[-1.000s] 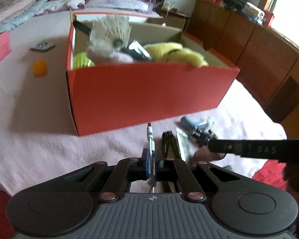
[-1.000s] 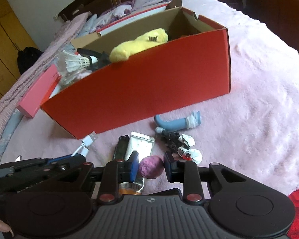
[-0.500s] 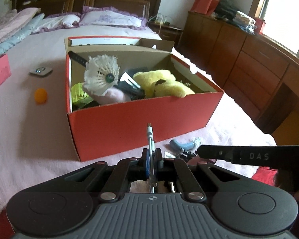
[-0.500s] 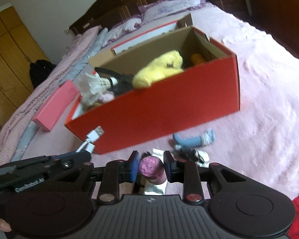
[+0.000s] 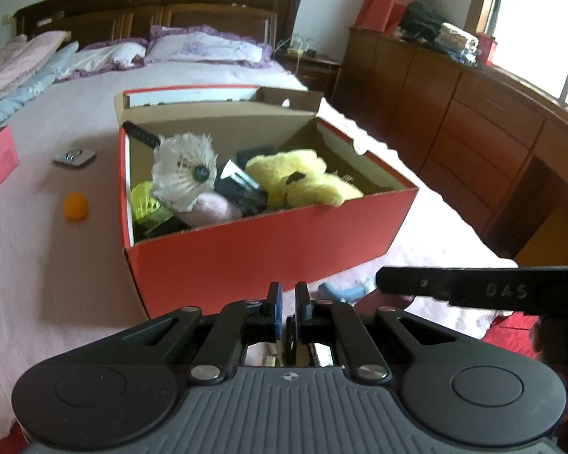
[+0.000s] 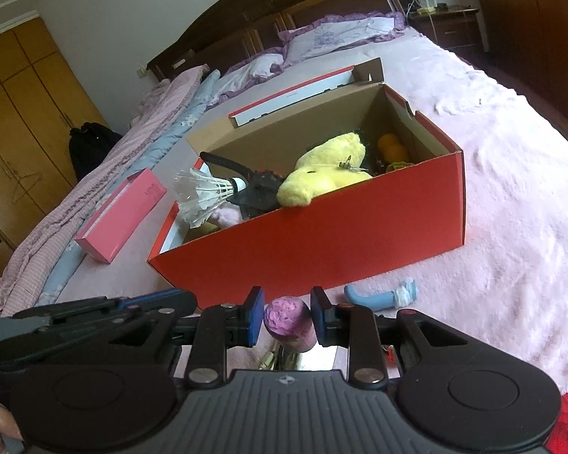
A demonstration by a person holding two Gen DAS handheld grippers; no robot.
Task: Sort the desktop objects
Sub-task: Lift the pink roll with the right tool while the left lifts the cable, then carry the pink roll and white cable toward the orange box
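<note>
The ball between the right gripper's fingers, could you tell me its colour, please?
Purple-pink ball, clearest in the right wrist view.

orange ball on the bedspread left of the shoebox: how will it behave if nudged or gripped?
The orange ball looks smooth and round, so it would probably roll if nudged, though the fuzzy bedspread may slow it. It looks small and probably light, like a ping-pong ball. The hard curved surface could squirt out of flat pads unless gripped across the middle.

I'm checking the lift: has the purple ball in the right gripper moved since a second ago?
Yes. The purple ball, clamped in the right gripper, has risen: it now sits level with the red box's bottom edge, above the bedspread clutter.
</note>
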